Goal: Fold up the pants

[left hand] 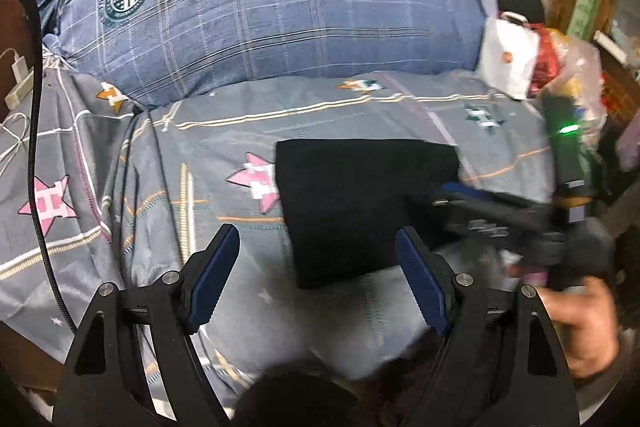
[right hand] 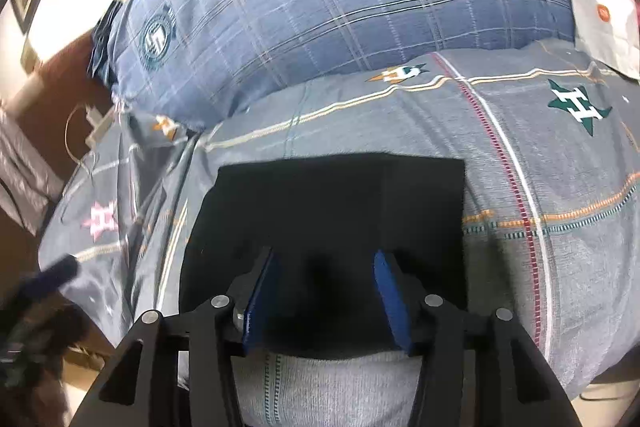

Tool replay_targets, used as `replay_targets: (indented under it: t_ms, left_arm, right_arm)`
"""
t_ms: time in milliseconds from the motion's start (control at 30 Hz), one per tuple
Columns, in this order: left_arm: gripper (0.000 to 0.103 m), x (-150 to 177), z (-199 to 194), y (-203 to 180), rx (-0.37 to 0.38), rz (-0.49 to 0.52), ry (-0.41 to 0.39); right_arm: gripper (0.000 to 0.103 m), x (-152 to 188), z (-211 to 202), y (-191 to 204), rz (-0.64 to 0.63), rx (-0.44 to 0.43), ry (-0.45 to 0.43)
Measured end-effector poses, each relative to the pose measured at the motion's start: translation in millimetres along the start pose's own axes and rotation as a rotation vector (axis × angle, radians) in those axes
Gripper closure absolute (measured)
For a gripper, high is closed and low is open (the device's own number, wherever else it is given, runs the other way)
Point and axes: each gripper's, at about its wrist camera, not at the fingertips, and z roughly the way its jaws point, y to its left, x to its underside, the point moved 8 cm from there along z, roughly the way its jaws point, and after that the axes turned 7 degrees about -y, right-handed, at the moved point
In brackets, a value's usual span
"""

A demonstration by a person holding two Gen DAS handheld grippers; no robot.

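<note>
Pants (right hand: 332, 223), a soft, light, limp black rectangle lying folded on the bed (right hand: 560, 247), look best pinched at a near corner; left tool (left hand: 318, 267) released, right tool (right hand: 326, 283) released above them

My left gripper (left hand: 316, 279) is all black frame w/ triangular cutouts in the side plates, round silver screws at the pivots, and ribbed dark-blue pads (left hand: 212, 283) on the inside of each finger. Black braided cable (left hand: 38, 155) runs up the left side. Right gripper (right hand: 326, 301) is the same build: black arms, silver screw heads, blue pads (right hand: 390, 299). It's got a green LED (left hand: 570, 128) lit on its body.
</note>
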Motion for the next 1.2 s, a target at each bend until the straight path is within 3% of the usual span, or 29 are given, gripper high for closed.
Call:
replay_targets:
  t_ms: [133,267,433,933,1067,1200]
  left_arm:
    - [0.022,1,28,14,-0.069,0.040,-0.011]
    - [0.022,0,53,31,-0.117,0.013,-0.013]
    - [0.022,5,79,37,-0.092,-0.012,-0.002]
    - [0.022,4,87,44,-0.047,-0.058,-0.003]
    - [0.022,8,86,47,0.026,-0.073,0.009]
    - [0.022,22,94,47,0.196,-0.180,0.095]
  right_arm:
    - [0.051,-10,-5,3,-0.044,0.022,0.002]
    - [0.047,-17,-10,9,-0.136,0.084,-0.019]
    - [0.047,-15,-8,5,-0.161,0.144,-0.016]
    - [0.047,-7,-1,-18,-0.071,0.103,-0.019]
    - [0.046,-3,0,-32,-0.040,0.067,-0.015]
    - [0.040,1,2,-47,-0.028,0.040,-0.008]
